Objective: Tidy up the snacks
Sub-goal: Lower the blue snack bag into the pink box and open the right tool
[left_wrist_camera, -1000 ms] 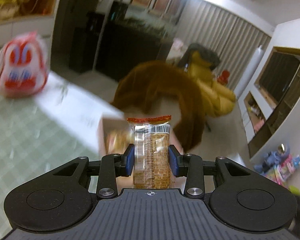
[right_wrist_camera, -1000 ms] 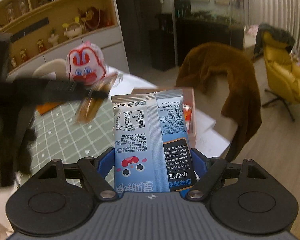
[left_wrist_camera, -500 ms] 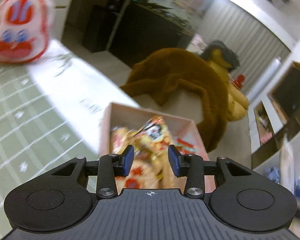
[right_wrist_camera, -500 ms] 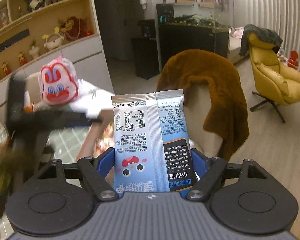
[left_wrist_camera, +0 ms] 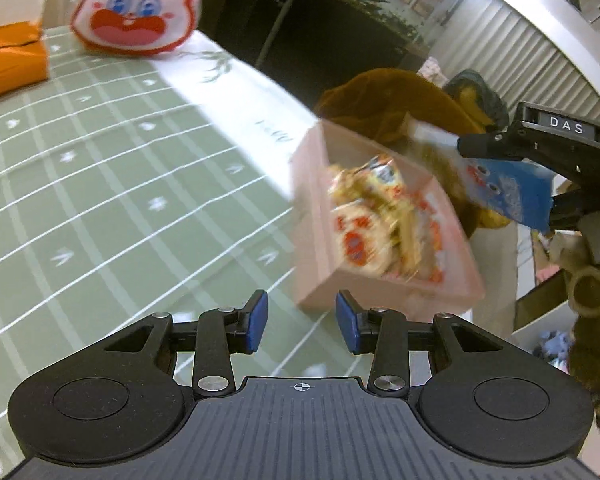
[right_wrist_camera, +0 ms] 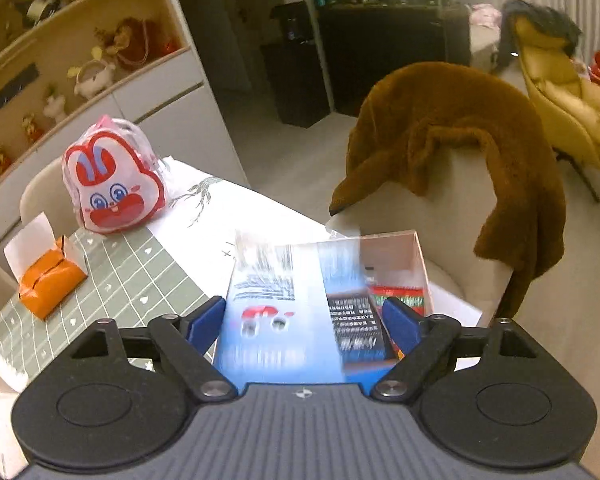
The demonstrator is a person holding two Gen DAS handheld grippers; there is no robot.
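Observation:
A pink box [left_wrist_camera: 312,216] holding several snack packets [left_wrist_camera: 380,220] stands at the table's right edge. My left gripper [left_wrist_camera: 302,320] is open and empty, low over the green cloth just short of the box. My right gripper [right_wrist_camera: 304,320] hovers above the box [right_wrist_camera: 416,248]; its jaws are opening around a blue and white snack bag [right_wrist_camera: 284,312]. The bag is blurred and slipping down between the pads. The left wrist view shows that bag [left_wrist_camera: 500,188] in the right gripper [left_wrist_camera: 512,184] over the box's far side. A red packet [right_wrist_camera: 400,300] lies inside.
A rabbit-face bag [right_wrist_camera: 112,188] and an orange tissue pack [right_wrist_camera: 48,284] sit on the green checked tablecloth [left_wrist_camera: 100,200]. A chair draped with a brown fur coat [right_wrist_camera: 460,128] stands close behind the box. A yellow armchair [right_wrist_camera: 572,100] is farther back.
My left gripper let go of the biscuit packet over the box and dropped toward the table. My right gripper carried the blue bag across to above the box, and the bag now slips.

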